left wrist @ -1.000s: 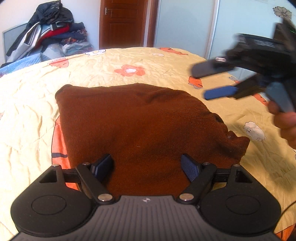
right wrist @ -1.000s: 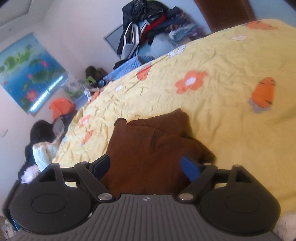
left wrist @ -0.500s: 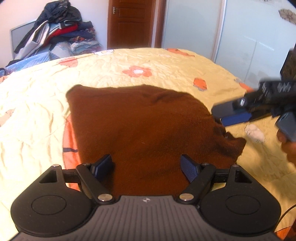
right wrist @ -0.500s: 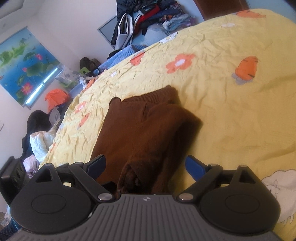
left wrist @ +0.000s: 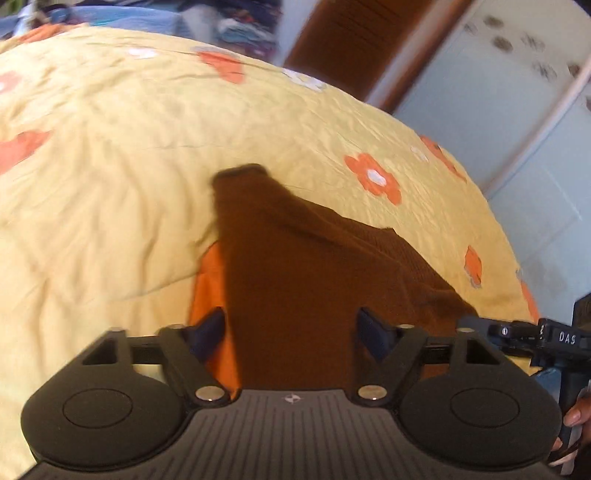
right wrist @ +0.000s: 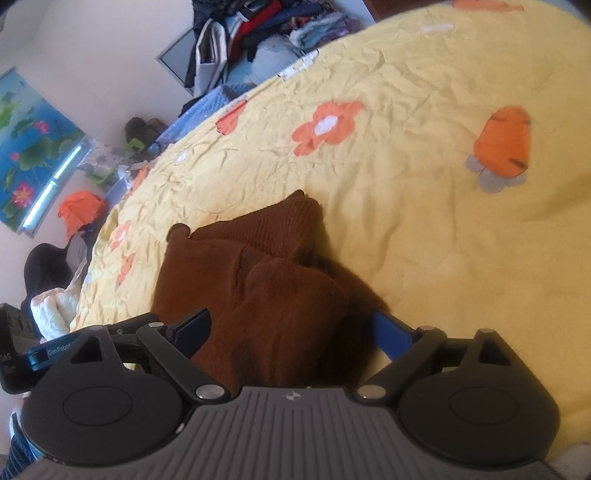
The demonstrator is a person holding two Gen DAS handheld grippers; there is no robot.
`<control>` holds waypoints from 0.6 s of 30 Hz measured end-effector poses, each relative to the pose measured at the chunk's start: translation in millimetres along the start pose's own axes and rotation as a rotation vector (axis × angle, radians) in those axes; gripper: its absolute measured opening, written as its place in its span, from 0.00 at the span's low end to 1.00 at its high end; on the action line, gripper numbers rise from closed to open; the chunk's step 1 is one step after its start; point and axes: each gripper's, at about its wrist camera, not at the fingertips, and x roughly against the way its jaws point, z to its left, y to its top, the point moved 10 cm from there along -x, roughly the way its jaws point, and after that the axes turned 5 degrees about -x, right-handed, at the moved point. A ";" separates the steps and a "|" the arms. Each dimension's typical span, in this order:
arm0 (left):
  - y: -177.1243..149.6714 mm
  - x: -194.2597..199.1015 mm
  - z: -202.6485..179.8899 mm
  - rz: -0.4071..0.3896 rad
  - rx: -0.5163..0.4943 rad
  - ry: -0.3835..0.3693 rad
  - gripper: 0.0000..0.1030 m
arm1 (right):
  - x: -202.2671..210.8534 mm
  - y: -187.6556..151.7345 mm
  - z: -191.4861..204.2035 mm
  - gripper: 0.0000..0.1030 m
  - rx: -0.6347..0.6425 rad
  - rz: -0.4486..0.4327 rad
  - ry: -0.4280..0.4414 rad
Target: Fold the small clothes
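Observation:
A brown knitted garment (left wrist: 314, 269) lies on the yellow flowered bedspread (left wrist: 110, 155), with a narrow end pointing away. My left gripper (left wrist: 291, 328) hangs over its near edge; the jaws are closing, the cloth lies between them, and no pad visibly presses on it. In the right wrist view the garment (right wrist: 258, 280) is bunched in folds. My right gripper (right wrist: 291, 332) stands wide open, the bunched end between its blue pads (right wrist: 391, 332) and ungripped. Each gripper shows in the other's view: the right gripper's body (left wrist: 535, 339), the left gripper's body (right wrist: 22, 358).
A pile of clothes (right wrist: 258, 33) sits past the bed's far side, below a flower poster (right wrist: 29, 147). More clothes and an orange item (right wrist: 81, 214) lie beside the bed. A wooden door (left wrist: 369, 48) and pale wardrobe panels (left wrist: 535, 147) stand behind. A person's hand (left wrist: 576, 413) holds the right gripper.
The left view has swung and rolled, so the garment now looks narrow and long, and its jaws stand a little closer. The right gripper dropped nearer the bunched end and opened wider.

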 end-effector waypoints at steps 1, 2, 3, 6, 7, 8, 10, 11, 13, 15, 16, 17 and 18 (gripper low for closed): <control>-1.4 -6.6 -0.8 0.016 -0.023 0.021 0.29 | -3.5 0.0 3.6 0.84 0.021 -0.016 0.006; -0.6 -6.5 -1.5 -0.003 -0.054 0.054 0.18 | -7.9 -1.9 7.6 0.59 0.040 -0.006 0.021; 0.4 -3.8 -3.7 -0.018 -0.082 0.063 0.12 | -12.8 -5.2 11.0 0.43 0.056 0.013 0.024; 5.7 20.5 -8.3 -0.104 -0.190 0.114 0.10 | -17.9 -11.0 26.6 0.36 0.160 -0.006 0.006; 8.3 28.6 -7.8 -0.126 -0.211 0.126 0.09 | -16.7 -11.0 35.0 0.35 0.193 -0.019 0.014; 10.4 35.1 -5.4 -0.138 -0.227 0.142 0.09 | -15.5 -10.8 44.3 0.35 0.220 -0.031 0.032; 13.6 39.3 4.7 -0.149 -0.270 0.206 0.10 | -16.2 -7.2 60.4 0.35 0.254 -0.052 0.067; 13.4 37.2 9.6 -0.140 -0.288 0.234 0.11 | -20.4 -5.2 64.0 0.36 0.257 -0.057 0.071; 6.3 42.0 13.5 -0.123 -0.307 0.249 0.13 | -34.6 -0.1 58.1 0.56 0.226 -0.034 0.030; -9.2 70.2 2.4 -0.196 -0.378 0.268 0.22 | -35.8 0.8 46.9 0.63 0.177 -0.009 -0.030; -21.6 85.5 -5.9 -0.230 -0.419 0.271 0.29 | -24.6 -0.6 47.3 0.64 0.176 -0.024 -0.012; -37.5 101.4 -13.8 -0.260 -0.449 0.264 0.53 | -8.1 -3.0 49.7 0.67 0.183 -0.049 0.018; -53.8 115.7 -22.1 -0.293 -0.467 0.249 0.77 | 11.2 -6.6 53.0 0.69 0.196 -0.075 0.048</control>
